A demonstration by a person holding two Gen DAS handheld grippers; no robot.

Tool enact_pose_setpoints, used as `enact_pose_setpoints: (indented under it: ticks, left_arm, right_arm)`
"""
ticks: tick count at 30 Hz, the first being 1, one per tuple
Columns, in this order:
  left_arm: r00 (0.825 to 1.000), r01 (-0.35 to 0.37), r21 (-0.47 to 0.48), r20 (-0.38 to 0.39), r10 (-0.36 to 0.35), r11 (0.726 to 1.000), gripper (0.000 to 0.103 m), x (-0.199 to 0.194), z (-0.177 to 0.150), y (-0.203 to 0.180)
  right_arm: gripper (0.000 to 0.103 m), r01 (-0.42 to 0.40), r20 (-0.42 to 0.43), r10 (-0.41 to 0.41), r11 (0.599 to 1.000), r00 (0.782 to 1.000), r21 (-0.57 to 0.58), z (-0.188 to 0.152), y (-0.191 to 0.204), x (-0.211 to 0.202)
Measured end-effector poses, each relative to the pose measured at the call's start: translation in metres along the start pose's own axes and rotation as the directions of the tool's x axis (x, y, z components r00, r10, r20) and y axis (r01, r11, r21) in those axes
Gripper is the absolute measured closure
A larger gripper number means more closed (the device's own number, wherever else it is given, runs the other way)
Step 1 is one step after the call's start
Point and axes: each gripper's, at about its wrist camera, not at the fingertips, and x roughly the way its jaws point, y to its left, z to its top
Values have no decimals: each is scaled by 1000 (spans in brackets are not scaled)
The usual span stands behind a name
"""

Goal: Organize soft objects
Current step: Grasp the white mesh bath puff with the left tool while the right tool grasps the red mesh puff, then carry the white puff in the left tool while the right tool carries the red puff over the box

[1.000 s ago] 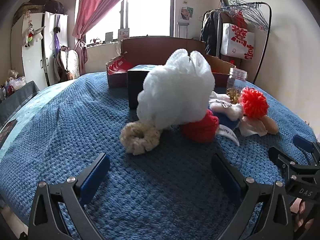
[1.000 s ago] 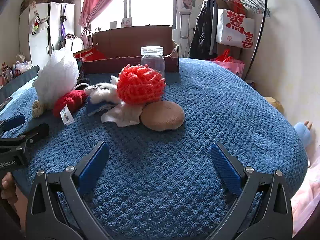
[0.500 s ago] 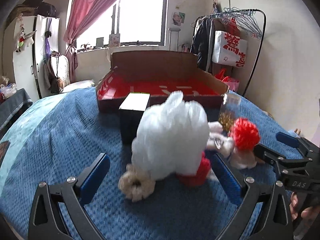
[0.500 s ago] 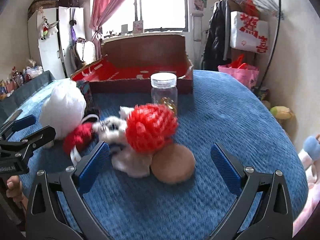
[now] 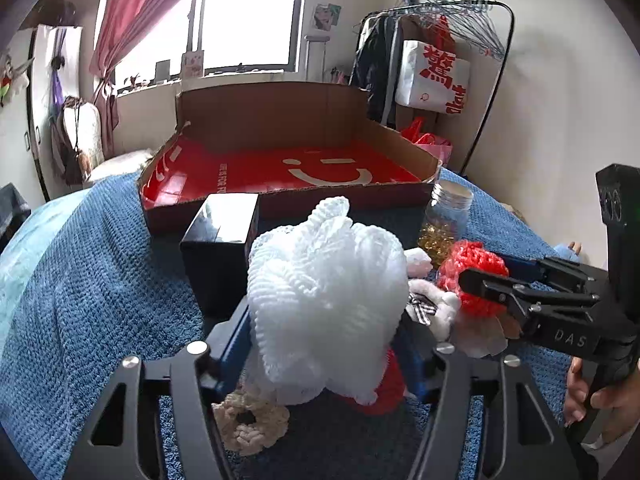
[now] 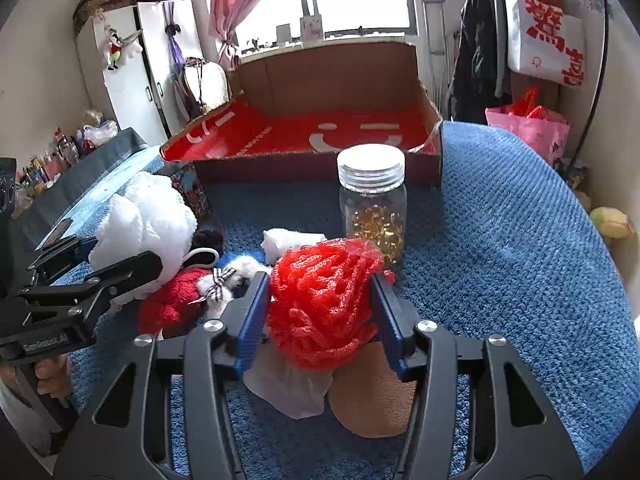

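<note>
Bright window [image 5: 248, 20], pink curtain [image 5: 132, 12], white wardrobe [image 6: 132, 68]

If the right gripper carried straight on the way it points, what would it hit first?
Probably the glass jar, standing just beyond the red mesh puff that the right gripper holds in its jaws; the cardboard box lies farther back. Depth is uncertain.

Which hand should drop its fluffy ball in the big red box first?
Probably the right. Both jaws have just closed: the right gripper on the red mesh puff, the left gripper on the white mesh puff. A black box blocks the left's path to the cardboard tray.
</note>
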Motion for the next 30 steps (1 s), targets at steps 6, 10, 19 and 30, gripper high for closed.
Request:
enact_pose_setpoints:
  ticks: [6,10,19,30]
  left_arm:
    - [1000,2,16,7,-2,1000,46,-5,-1,-3]
    - [1000,20,15,-2,-20,1000,47,-10,1,-1]
    - [995,102,23,-25,-101,995,50,-19,11,1]
    - [969,234,43,-89,-229,971,51,-9,49,12]
  right_arm:
    - [60,-2,19,2,1000,1000,-5,-3,1,-6]
    - [61,-14,28,15,1000,999,-12,-3,4,-11]
    - [62,-87,35,89,995,995,-51,4,13,-23]
    - [62,-211,-12,211,972,977,-104,28,18,-15]
